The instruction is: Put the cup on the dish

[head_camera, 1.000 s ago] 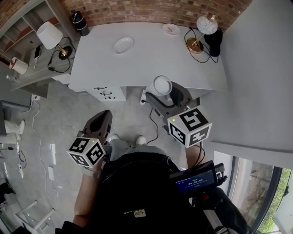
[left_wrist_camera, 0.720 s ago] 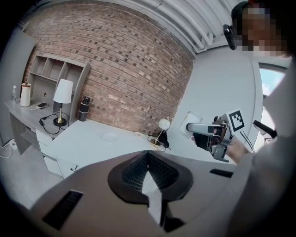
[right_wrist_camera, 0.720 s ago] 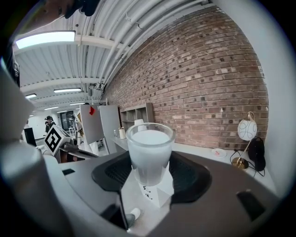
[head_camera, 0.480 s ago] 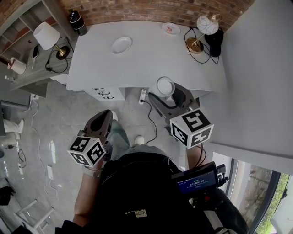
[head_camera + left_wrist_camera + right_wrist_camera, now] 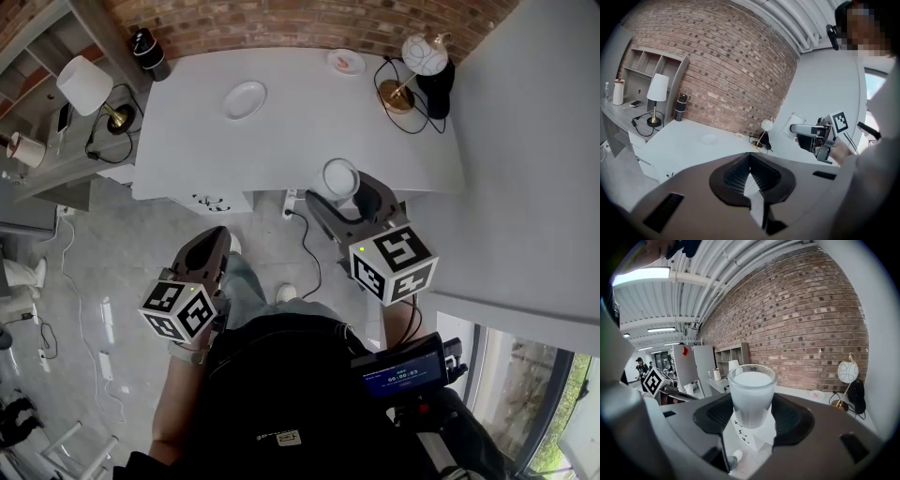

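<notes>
A frosted white cup (image 5: 339, 177) stands upright between the jaws of my right gripper (image 5: 345, 195), which is shut on it at the front edge of the white table (image 5: 300, 122). In the right gripper view the cup (image 5: 752, 397) fills the middle, held by my right gripper (image 5: 752, 414). A white dish (image 5: 245, 99) lies on the table's far left part, also visible as the dish (image 5: 709, 139). My left gripper (image 5: 211, 239) hangs low over the floor, shut and holding nothing; in its own view the left gripper (image 5: 750, 161) has its jaws together.
A small saucer with a pink item (image 5: 347, 62) and a globe lamp (image 5: 422, 54) with cables sit at the table's far right. A dark bottle (image 5: 145, 47) and a shaded lamp (image 5: 80, 84) stand at the left. A drawer unit (image 5: 220, 200) sits under the table.
My right gripper has carried the cup slightly forward, up to the table's front edge. The left gripper has hardly moved.
</notes>
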The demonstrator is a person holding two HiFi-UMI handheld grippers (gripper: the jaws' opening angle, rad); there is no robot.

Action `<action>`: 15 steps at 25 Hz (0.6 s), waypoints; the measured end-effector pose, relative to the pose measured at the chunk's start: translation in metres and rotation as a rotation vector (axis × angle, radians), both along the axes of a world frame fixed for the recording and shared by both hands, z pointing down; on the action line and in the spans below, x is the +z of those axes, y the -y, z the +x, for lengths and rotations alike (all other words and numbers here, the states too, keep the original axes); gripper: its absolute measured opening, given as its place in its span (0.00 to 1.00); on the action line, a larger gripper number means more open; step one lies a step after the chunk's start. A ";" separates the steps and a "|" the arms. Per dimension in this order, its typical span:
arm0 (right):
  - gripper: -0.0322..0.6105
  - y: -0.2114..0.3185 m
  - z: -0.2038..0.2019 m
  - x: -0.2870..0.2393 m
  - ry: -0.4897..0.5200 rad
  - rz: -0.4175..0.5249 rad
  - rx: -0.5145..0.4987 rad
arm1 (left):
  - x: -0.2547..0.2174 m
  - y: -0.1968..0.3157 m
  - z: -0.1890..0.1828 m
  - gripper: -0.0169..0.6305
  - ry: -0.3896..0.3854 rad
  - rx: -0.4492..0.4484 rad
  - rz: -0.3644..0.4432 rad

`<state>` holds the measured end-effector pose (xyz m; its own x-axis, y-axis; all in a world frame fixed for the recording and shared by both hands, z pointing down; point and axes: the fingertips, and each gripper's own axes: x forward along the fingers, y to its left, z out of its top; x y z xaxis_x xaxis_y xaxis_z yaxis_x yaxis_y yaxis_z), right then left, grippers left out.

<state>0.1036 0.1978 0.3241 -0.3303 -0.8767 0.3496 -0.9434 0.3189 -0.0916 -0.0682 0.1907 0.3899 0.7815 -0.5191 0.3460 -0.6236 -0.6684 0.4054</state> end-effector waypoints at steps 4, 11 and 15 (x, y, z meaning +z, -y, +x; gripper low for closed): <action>0.45 0.022 -0.005 0.000 0.001 -0.007 0.024 | 0.001 0.026 -0.005 0.03 0.004 0.026 -0.004; 0.45 0.074 -0.013 0.000 0.011 -0.011 0.077 | -0.006 0.088 -0.013 0.03 0.006 0.073 0.004; 0.45 0.109 -0.016 0.001 0.017 -0.011 0.109 | -0.003 0.124 -0.019 0.03 0.006 0.092 -0.005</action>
<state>0.0872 0.0891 0.3251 -0.2394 -0.9039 0.3546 -0.9706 0.2135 -0.1112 -0.0877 0.0666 0.3864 0.8236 -0.4437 0.3532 -0.5623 -0.7205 0.4059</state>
